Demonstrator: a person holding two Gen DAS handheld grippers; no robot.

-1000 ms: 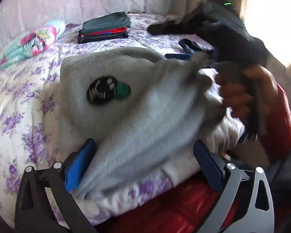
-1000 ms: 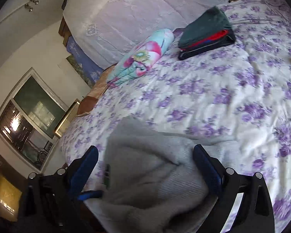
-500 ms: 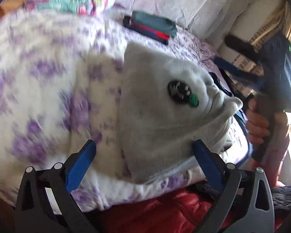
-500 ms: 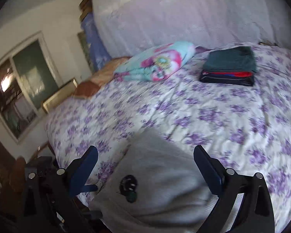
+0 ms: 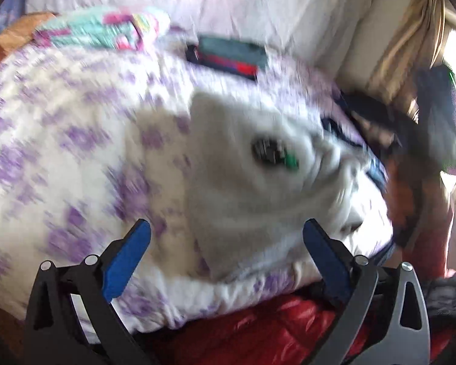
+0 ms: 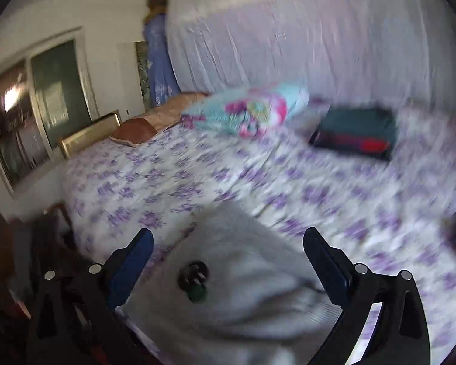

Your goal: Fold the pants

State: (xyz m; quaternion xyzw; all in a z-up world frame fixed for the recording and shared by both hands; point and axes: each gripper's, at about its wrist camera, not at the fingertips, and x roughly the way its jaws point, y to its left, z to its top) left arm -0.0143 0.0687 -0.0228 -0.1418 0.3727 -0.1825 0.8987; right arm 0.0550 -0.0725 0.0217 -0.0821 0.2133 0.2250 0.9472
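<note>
Left wrist view: bed (image 5: 76,140) carries the grey pants (image 5: 252,188), already folded into a compact bundle near the edge; likely only squaring up or stacking on the pile (image 5: 228,56) left. Left hand-held gripper (image 5: 226,255) spread wide, empty, pants just ahead. Right hand-held gripper (image 6: 228,261) wide too, pants right below.

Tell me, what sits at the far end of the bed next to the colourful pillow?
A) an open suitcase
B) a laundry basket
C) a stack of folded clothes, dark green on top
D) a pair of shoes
C: a neat stack of folded clothes, dark green on top with red showing below, lies on the flowered bedspread right of the colourful pillow.
</note>
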